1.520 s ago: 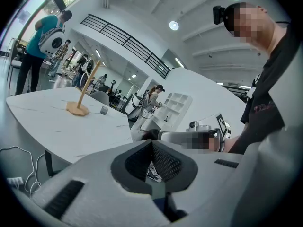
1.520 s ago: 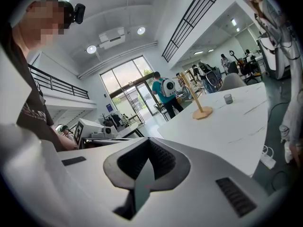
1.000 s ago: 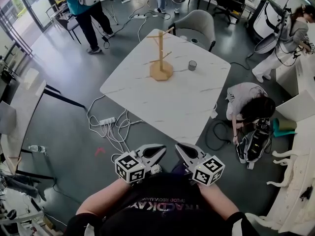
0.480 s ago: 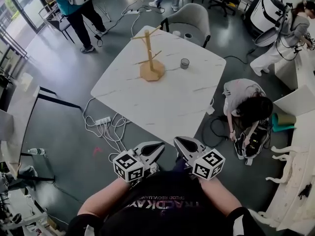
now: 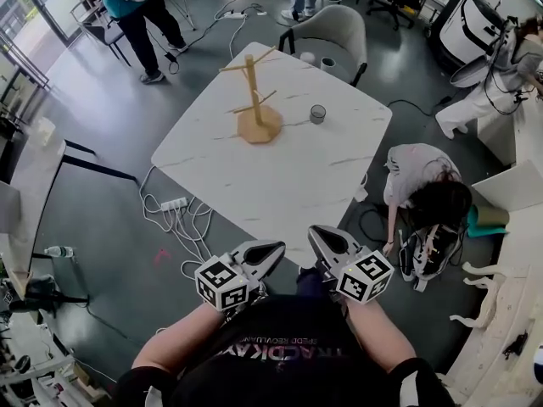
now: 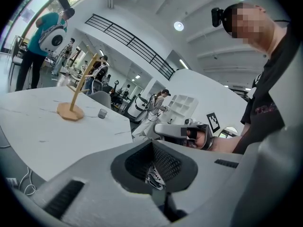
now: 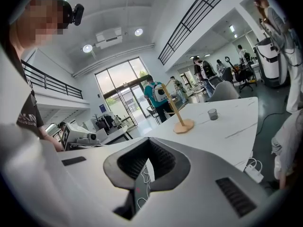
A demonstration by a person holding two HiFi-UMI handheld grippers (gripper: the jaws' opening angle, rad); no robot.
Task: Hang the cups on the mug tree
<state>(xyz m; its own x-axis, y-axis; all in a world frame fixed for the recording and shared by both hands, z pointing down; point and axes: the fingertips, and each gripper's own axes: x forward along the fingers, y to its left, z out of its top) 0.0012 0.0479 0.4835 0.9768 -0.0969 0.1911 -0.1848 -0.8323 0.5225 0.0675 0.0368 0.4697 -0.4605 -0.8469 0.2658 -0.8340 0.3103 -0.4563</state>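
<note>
- The left tongs (image 5: pixel 273 249) are held low and near, just in front of the person's chest. Their jaws are pressed together at the tips and grip nothing. Behind the tips is a ribbed, diamond-shaped hollow, and only floor shows through it.
- The right tongs (image 5: pixel 317 234) are closed in the same way, tip against tip and empty, with the same dark ribbed hollow.
- The two tongs lie just beside each other without touching, both pointing toward the far tabletop (image 5: pixel 280 185). Each has smooth grey jaws and carries a cube with black-and-white square markers.
- The mug tree (image 5: pixel 253 100) stands upright on the far-left part of the tabletop, well apart from both tongs. It is pale wood: a slim pole with slanted pegs on a flat, angular base.
- A small dark grey cup (image 5: pixel 318 114), cylindrical and upright, stands on the tabletop just right of the mug tree's base, not touching it.
- The tabletop is smooth white with faint grey veins and rounded corners. Bare surface lies between the tongs and the mug tree.
- A grey upholstered chair (image 5: pixel 335 32) sits at the far edge.
- A white power strip (image 5: pixel 174 203) with tangled cables lies on the dark floor to the left.
- One person crouches (image 5: pixel 416 172) on the floor at the right. Another, in a teal shirt (image 5: pixel 131 19), stands far left.
</note>
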